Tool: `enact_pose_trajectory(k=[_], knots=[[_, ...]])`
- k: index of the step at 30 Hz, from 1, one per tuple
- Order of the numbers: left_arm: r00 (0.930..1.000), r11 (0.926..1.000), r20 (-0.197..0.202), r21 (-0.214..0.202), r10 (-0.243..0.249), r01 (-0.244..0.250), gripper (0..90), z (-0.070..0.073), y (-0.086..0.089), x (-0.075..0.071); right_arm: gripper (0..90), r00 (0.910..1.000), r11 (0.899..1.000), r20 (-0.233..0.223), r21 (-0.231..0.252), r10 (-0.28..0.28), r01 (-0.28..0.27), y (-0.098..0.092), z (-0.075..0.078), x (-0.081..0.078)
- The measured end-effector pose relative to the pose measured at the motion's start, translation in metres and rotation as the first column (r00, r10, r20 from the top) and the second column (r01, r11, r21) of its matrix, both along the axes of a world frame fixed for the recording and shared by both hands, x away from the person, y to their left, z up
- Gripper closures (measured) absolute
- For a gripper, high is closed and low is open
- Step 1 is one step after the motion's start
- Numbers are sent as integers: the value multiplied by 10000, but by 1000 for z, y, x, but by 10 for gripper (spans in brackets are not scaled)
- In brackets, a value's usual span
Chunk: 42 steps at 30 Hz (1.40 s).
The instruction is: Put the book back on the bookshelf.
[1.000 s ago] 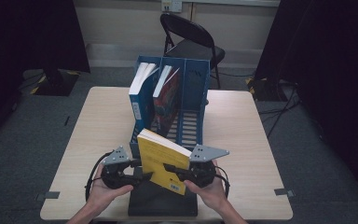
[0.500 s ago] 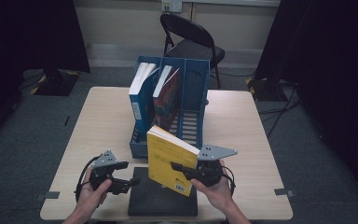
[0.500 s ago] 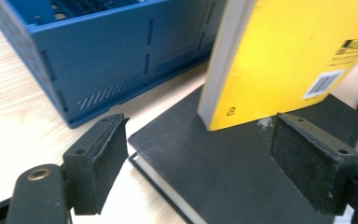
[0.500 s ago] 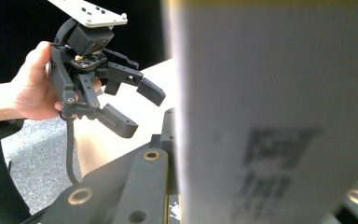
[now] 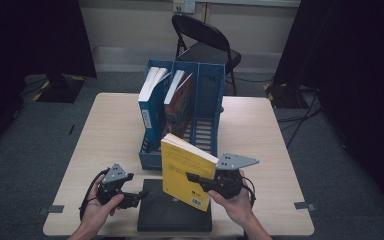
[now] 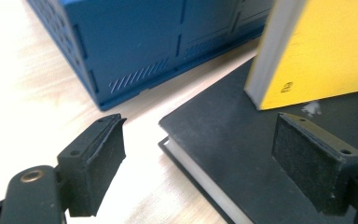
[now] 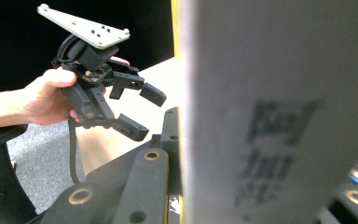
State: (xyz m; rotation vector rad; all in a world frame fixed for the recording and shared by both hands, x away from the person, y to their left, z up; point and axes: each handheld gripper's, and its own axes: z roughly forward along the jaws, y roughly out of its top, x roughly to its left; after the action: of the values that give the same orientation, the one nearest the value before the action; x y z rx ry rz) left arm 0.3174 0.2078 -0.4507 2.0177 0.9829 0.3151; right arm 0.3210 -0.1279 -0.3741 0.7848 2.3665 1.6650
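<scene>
- Two grippers: my right gripper (image 5: 196,178) clamps the yellow book (image 5: 185,170), tilted, its lower edge on the black book (image 5: 172,217).
- My left gripper (image 5: 139,196) has just opened, nothing between its pads; the yellow book stands just beyond them.

Book (image 5: 186,170) on flat book (image 5: 172,212) (table's near edge) — rack (image 5: 200,95) behind.

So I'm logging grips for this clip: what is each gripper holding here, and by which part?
The right gripper clamps the yellow book at its right edge, standing it upright. The left gripper is open, holding nothing.
</scene>
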Motion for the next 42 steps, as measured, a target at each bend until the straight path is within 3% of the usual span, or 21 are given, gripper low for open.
enact_pose_trajectory(k=[7,12,17,21,28,30,34,42], knots=[[9999,9997,-12,175,-170,171,163,0,-1,-1,759,9998,9999,166,144,53,-56,-3,10,-2],[9995,9997,-170,-14,-249,248,166,0,0,0,759,9998,9996,194,257,-109,104,-7,15,-2],[9999,9995,-79,-278,-146,144,157,0,2,0,759,9992,9987,243,415,-322,312,-10,22,0],[10000,9999,-46,-161,-9,9,157,0,3,0,759,9980,9978,367,434,-518,502,-12,27,3],[9997,9995,-96,-208,-244,242,159,0,2,-1,759,9957,9957,504,543,-779,751,-13,35,10],[9998,9980,-202,-630,-69,56,160,1,2,-2,759,9948,9949,567,598,-851,817,-13,39,12],[10000,9995,-34,-317,-88,87,159,2,1,-2,759,9948,9926,497,876,-889,843,-9,40,21],[9997,9987,-263,-518,-14,1,158,2,4,0,759,9883,9880,626,762,-1390,1341,-6,52,36]])
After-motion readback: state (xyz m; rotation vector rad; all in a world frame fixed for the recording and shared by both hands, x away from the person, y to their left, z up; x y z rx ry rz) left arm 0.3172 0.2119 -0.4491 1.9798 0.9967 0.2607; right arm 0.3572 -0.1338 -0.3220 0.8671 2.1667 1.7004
